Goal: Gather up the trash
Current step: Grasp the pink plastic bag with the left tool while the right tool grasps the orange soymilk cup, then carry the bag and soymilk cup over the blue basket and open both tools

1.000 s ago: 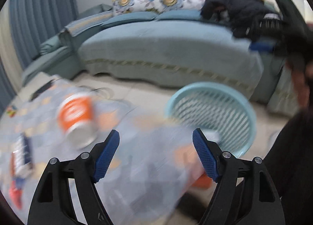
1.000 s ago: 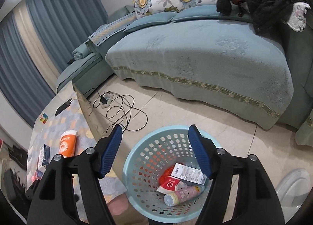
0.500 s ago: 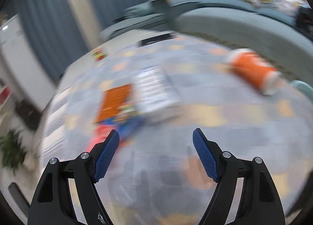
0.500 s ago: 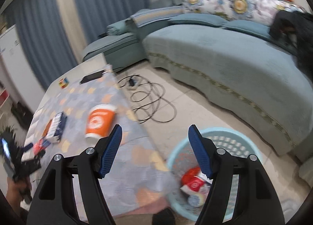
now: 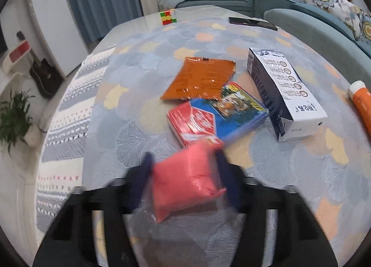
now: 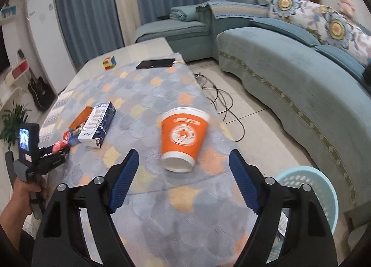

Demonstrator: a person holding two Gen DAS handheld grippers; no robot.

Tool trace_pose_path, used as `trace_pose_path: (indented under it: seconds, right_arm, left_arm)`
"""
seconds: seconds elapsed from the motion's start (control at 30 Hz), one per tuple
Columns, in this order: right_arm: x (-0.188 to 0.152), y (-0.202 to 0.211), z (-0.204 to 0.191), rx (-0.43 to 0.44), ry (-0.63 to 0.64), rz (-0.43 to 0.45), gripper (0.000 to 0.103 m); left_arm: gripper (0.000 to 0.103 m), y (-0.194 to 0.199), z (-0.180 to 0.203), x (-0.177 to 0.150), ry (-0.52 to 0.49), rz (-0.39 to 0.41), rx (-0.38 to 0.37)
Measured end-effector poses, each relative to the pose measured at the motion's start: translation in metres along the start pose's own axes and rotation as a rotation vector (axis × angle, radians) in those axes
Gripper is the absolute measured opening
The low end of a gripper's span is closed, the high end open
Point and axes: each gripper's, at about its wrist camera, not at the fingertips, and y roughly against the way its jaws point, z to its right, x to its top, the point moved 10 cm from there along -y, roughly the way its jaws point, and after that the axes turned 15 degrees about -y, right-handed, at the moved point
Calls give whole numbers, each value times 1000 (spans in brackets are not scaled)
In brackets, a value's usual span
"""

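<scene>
A: Left gripper (image 5: 185, 174) first. Lower middle of the left view, fingers blurred, pressed on both sides of a pink packet (image 5: 189, 181). We call it gripping the packet, though the blur hides how deep the hold is.

B: Agreed. Risk 1: the packet is soft and looks pinched near its edges, so we think it could slide out on the way to the basket (image 6: 324, 195), which sits at the lower right of the right view, off the table (image 6: 162, 90) edge.

A: Right gripper (image 6: 184, 174)?

B: Jaws wide, holding nothing, at the bottom centre of the right view. The orange cup (image 6: 183, 138) lies on its side just ahead of the fingers, not touching them.

A: Risk 2 then: the cup is round and tipped over near the table's right edge. If we nudge it with 1 finger it may roll off onto the floor.

B: Other trash: blue and white carton (image 5: 284, 95), orange wrapper (image 5: 201, 79), red and blue pack (image 5: 215, 113), all mid-frame in the left view, the pack just beyond the packet.

A: Risk 3: the phone (image 6: 155, 63) and puzzle cube (image 6: 109, 62) in the upper middle of the right view are not trash. We should not sweep them in.
</scene>
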Motion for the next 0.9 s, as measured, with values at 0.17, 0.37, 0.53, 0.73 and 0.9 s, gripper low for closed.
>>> trace_pose_path:
  seconds: [0.17, 0.37, 0.53, 0.73, 0.9]
  right_arm:
    - [-6, -54, -3, -51, -51, -96, 83]
    - [-2, -115, -9, -139, 10, -107, 94]
    - [-11, -160, 9, -228, -37, -174, 94]
    - [-16, -162, 0, -218, -5, -137, 69]
    - [-24, -139, -27, -153, 55, -106, 66]
  left_arm:
    - [33, 15, -5, -3, 47, 28, 11]
    - [26, 70, -17, 4, 97, 143, 26]
    - [25, 111, -18, 20, 88, 261, 24]
    - [25, 127, -20, 29, 90, 311, 18]
    - [25, 131, -17, 33, 94, 325, 8]
